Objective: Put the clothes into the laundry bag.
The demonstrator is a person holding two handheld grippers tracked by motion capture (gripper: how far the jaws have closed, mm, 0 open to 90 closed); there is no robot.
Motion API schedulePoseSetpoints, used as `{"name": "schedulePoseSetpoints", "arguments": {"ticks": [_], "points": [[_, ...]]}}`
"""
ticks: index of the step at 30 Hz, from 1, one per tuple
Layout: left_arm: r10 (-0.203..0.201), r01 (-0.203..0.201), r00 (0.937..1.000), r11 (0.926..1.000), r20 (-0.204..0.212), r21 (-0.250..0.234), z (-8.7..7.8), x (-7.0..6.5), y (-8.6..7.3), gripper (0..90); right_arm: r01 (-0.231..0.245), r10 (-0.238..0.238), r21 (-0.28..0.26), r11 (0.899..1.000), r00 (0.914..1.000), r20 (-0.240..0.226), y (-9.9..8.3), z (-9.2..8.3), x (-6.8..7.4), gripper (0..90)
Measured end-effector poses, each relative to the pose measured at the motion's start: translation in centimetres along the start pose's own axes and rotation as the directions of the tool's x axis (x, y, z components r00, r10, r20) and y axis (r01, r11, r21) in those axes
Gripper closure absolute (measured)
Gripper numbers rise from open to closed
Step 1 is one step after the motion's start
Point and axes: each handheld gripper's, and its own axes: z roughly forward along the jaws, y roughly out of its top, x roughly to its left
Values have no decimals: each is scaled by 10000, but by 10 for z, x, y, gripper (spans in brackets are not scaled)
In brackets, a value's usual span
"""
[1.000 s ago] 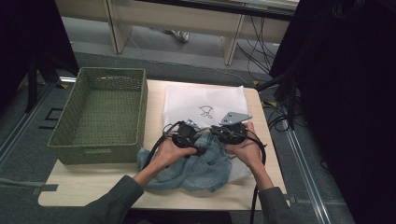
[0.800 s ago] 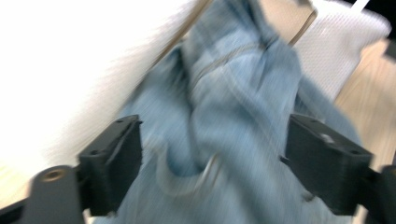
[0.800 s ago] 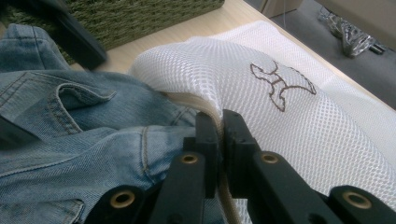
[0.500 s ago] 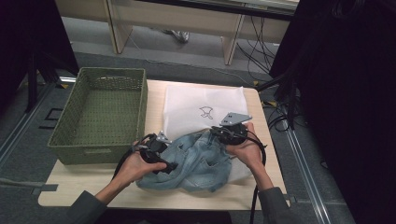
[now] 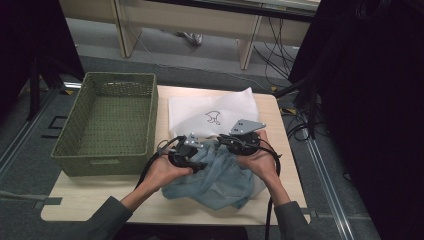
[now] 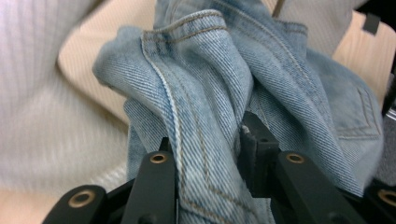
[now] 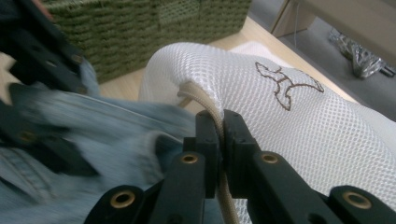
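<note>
Light blue jeans (image 5: 220, 176) lie crumpled on the wooden table (image 5: 100, 202), their upper part against a white mesh bag (image 5: 210, 107) with a dark logo. My left gripper (image 5: 199, 160) has just been closing, and a thick fold of the denim (image 6: 201, 84) sits pinched between its jaws (image 6: 210, 149). My right gripper (image 5: 225, 141) is shut on the bag's corded rim (image 7: 205, 105), its pads (image 7: 208, 128) tight together around the beige cord. The bag's mesh (image 7: 280, 107) bulges behind that grip. The left gripper (image 7: 42, 56) appears blurred at the left of the right gripper view.
A green woven basket (image 5: 107, 120) stands at the table's left, close to my left hand, and its wall (image 7: 140, 23) shows in the right gripper view. Cables trail off the table's right edge (image 5: 295, 132). Dark screens stand on both sides.
My left gripper went from beside the right gripper to the jeans' left edge, then came back right and up with denim between its jaws. The right gripper kept still on the bag's rim.
</note>
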Motion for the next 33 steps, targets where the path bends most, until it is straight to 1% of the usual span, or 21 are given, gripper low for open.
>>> {"name": "schedulePoseSetpoints", "arguments": {"ticks": [1,2,4,5,6,7,9,11,12,14,17,18,19,21,22,23,24,26,29,31,33], "points": [[-362,363,9993,9993,92,-51,5,4,2,686,-35,35,-32,10000,10000,47,1,-1,1,866],[-877,880,9958,9961,244,-115,10,9,3,681,50,-50,-56,10000,10000,45,2,-1,1,866],[-1566,1575,9864,9874,501,-158,15,18,7,660,96,-96,26,10000,9999,106,1,-2,0,866],[-1432,1436,9886,9896,469,-71,13,20,9,634,74,-75,69,9999,9999,132,0,-1,-1,866],[-1074,1075,9941,9942,148,-43,8,19,12,621,142,-142,57,9999,9998,150,-1,0,-2,866],[-950,950,9955,9954,62,-107,5,18,14,619,99,-101,93,9999,9999,137,-4,1,-4,866],[-689,690,9975,9976,156,-14,0,16,19,669,-98,95,161,9998,9999,126,-5,2,-5,866],[-603,607,9979,9980,240,-201,-3,15,24,731,-89,87,98,9999,9998,156,-5,1,-6,866],[-797,814,9959,9959,439,-400,-2,14,25,754,-86,84,90,9999,9997,245,-5,0,-7,866],[-583,588,9981,9981,219,-206,5,11,25,766,-176,174,58,9998,9993,332,-4,-3,-7,866],[-213,220,9994,9994,-264,277,23,4,19,732,-108,107,41,9999,9996,254,-4,-4,-10,866],[-129,152,9994,9972,-328,726,31,4,16,710,-141,140,36,9999,9995,295,-5,-4,-9,866],[-884,886,9951,9961,-439,11,41,0,13,708,-207,204,99,9997,9993,307,-5,-3,-8,866],[-994,1005,9927,9949,-683,127,51,6,8,732,-80,76,181,9998,9997,228,-7,-1,-7,866],[61,17,9975,9939,-700,1106,47,18,9,746,-99,94,239,9997,9998,200,-7,0,-6,866],[-111,199,9961,9946,-871,1015,49,23,8,763,-107,102,288,9995,9998,178,-7,1,-6,866],[-491,579,9933,9949,-1049,829,50,29,9,773,-142,135,356,9993,9997,203,-8,2,-5,866],[-675,764,9873,9954,-1435,577,47,40,12,778,-114,106,438,9990,9998,188,-9,4,-5,866],[-1021,1079,9802,9938,-1696,252,41,47,13,752,-158,146,537,9984,9996,221,-11,10,-5,866],[-959,1038,9820,9938,-1625,409,37,44,11,595,-198,187,572,9982,9996,192,-11,12,-4,866],[-1090,1116,9856,9937,-1295,132,25,36,7,444,-116,105,617,9980,9998,182,-12,11,-5,866]]}}
